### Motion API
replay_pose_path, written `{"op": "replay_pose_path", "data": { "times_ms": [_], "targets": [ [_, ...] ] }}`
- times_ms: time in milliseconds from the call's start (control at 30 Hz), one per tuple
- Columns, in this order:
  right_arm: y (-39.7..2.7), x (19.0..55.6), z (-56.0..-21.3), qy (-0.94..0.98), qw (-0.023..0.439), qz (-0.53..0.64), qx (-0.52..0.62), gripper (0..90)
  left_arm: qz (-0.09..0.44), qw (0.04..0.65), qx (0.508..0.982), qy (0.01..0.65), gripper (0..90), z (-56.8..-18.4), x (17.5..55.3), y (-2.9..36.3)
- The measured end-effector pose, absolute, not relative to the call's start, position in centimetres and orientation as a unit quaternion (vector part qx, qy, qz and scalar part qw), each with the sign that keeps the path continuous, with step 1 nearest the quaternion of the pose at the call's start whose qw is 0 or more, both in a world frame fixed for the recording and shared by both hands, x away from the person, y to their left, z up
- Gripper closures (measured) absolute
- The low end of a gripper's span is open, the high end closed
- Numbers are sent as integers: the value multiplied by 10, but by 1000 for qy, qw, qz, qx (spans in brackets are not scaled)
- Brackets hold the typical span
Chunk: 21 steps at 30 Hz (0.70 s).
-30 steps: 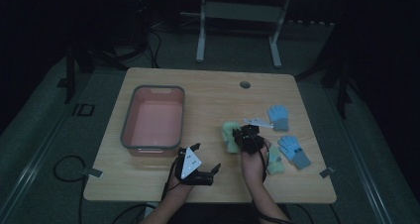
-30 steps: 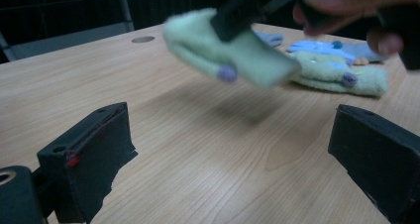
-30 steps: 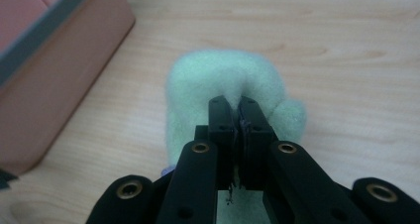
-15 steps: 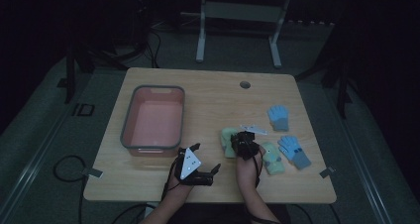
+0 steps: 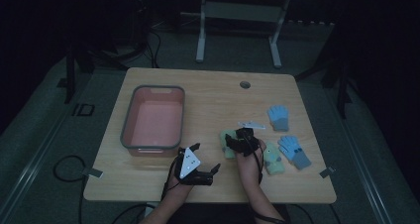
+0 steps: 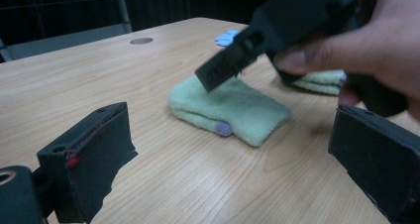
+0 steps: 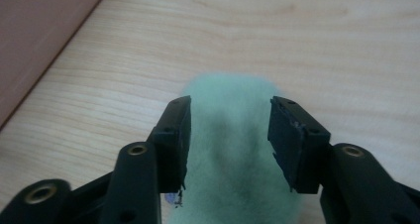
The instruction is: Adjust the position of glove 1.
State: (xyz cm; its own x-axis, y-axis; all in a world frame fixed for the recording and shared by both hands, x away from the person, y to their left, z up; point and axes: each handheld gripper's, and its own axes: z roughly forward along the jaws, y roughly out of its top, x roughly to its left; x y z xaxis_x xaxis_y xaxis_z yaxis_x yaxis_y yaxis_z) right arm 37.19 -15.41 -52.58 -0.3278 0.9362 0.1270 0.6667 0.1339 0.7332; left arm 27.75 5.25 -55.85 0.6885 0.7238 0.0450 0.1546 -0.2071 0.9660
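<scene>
Right gripper view: your right tongs, jaws just opened halfway, straddle the folded pale-green fleece glove near the desk's front edge, gripping nothing; lower squarely before closing. Left tongs gape empty.

Dim lab recording bay.
Light wooden table on grey carpet; taped black cables, metal stand legs beyond its far edge.
</scene>
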Motion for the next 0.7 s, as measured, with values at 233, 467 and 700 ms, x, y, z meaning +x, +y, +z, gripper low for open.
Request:
{"op": "replay_pose_path", "data": {
  "times_ms": [233,467,700],
  "targets": [
    [-164,378,-493,760,206,378,487,485,256,553,734,299,29,-558,278,52],
    [-194,381,-477,782,211,378,448,503,256,553,735,297,29,-558,278,52],
    [-234,382,-472,801,188,379,424,549,251,553,735,300,30,-558,279,53]
  ]
}}
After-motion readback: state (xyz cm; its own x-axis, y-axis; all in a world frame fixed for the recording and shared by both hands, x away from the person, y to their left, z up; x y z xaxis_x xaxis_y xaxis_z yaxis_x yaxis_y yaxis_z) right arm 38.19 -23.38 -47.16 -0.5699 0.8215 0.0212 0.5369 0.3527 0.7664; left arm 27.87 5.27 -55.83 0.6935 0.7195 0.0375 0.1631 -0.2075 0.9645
